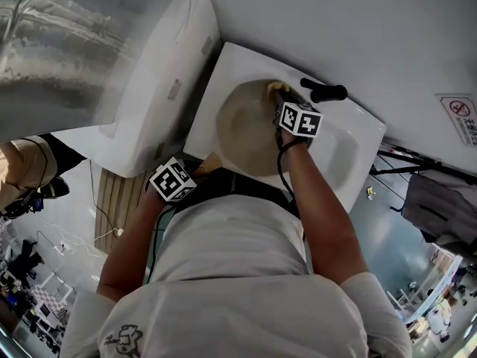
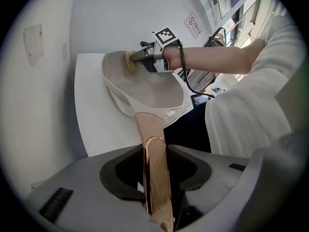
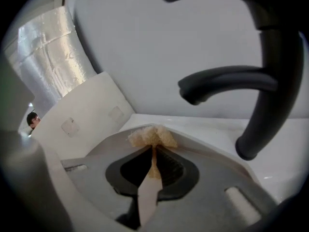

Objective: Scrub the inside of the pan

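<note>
- wall sign [image 1: 460, 118], far right on the wall: red prohibition circle; the characters beside it are too small to read
- left marker cube [image 1: 173, 179], right marker cube [image 1: 299, 119]: black-and-white square patterns, no letters
- shirt print [image 1: 123, 339], near: small cartoon figure, no legible words
</note>
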Demonstrator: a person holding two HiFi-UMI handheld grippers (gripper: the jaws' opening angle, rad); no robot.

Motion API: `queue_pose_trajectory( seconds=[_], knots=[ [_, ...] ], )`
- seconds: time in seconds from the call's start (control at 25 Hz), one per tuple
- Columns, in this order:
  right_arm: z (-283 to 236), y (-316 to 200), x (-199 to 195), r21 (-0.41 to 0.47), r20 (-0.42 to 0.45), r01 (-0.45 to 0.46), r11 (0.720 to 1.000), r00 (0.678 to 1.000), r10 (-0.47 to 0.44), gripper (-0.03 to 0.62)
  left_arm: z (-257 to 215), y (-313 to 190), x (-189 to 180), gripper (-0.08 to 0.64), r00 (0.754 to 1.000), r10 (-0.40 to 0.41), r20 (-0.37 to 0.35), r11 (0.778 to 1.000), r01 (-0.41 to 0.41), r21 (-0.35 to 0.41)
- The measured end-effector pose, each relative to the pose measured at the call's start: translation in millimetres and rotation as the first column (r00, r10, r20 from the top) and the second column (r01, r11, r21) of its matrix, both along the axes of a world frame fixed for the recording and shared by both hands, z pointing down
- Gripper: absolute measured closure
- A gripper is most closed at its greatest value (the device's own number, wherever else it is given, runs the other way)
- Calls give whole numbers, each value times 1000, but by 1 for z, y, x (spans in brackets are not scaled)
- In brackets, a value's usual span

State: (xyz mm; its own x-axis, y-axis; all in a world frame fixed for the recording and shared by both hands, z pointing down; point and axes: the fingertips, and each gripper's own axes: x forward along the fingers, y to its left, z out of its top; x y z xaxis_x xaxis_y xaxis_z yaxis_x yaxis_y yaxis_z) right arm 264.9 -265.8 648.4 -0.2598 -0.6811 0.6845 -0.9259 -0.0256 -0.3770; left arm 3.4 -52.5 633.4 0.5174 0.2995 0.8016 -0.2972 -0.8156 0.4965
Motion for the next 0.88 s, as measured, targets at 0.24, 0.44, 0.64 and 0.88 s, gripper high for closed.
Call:
queue_pose_trajectory(
  seconds=[0.24, 0.44, 0.64, 0.88],
  knots=[
    [2, -19, -39, -7, -54, 201, 980, 978, -201, 560, 2, 1, -4, 407, 1000, 7, 12, 1000, -7, -2],
    [4, -26, -83, 0, -25, 342, 940, 939, -342, 560, 1, -1, -11, 407, 1000, 3, 10, 1000, -3, -1],
    [6, -18, -137, -4, -13, 497, 868, 868, -497, 560, 1, -3, -10, 407, 1000, 7, -2, 1000, -7, 1],
    [8, 32, -197, -40, 113, 689, 724, 723, -682, 560, -1, -3, -14, 407, 1000, -8, -26, 1000, 8, -13]
  ],
)
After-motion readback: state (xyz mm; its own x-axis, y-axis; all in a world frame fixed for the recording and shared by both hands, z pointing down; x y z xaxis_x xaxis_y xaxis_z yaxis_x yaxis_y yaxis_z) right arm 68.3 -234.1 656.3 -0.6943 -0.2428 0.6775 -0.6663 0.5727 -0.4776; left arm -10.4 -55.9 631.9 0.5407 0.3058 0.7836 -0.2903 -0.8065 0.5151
